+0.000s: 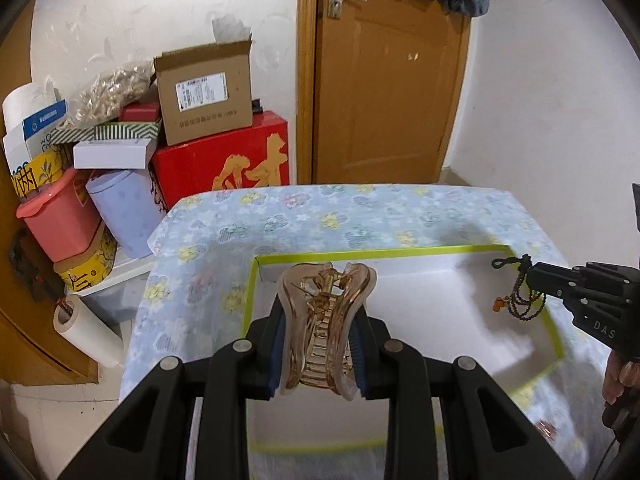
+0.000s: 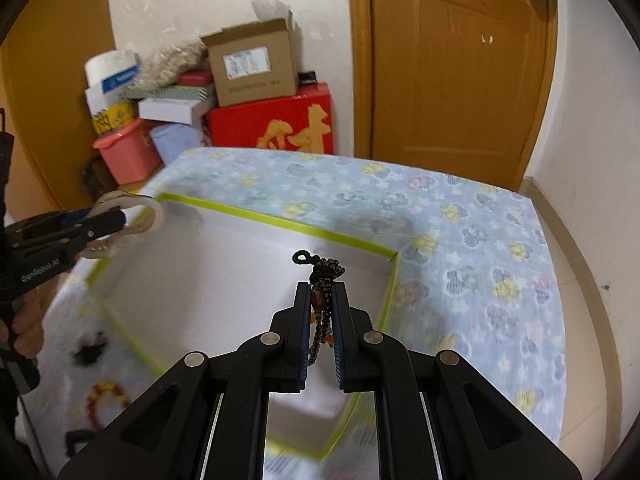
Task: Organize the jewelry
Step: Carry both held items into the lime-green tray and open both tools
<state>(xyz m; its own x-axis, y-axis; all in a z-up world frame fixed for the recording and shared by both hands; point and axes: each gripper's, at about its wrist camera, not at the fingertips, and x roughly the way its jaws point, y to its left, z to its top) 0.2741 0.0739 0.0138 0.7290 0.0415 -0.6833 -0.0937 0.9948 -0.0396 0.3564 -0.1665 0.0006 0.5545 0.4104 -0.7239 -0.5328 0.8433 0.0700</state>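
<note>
- While both grippers hang over the white box (image 1: 420, 300) (green-rimmed, on the floral cloth (image 1: 320, 216)), the left gripper (image 1: 320, 332) pinches a translucent amber hair claw (image 1: 326, 320).
- Nearly pressed together, the right gripper (image 2: 323, 320) pinches a dark beaded bracelet (image 2: 322, 280), its loops dangling.

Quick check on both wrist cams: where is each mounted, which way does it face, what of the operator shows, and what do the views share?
Left wrist: behind the left gripper, angled down toward the white tray; jaws shut on a hair claw clip; right gripper and fingers at right edge.
Right wrist: behind the right gripper, angled down over the tray; jaws shut on a beaded bracelet; left gripper and hand at left edge.
Shared: tray, floral cloth, door, box pile, each other's gripper.
</note>
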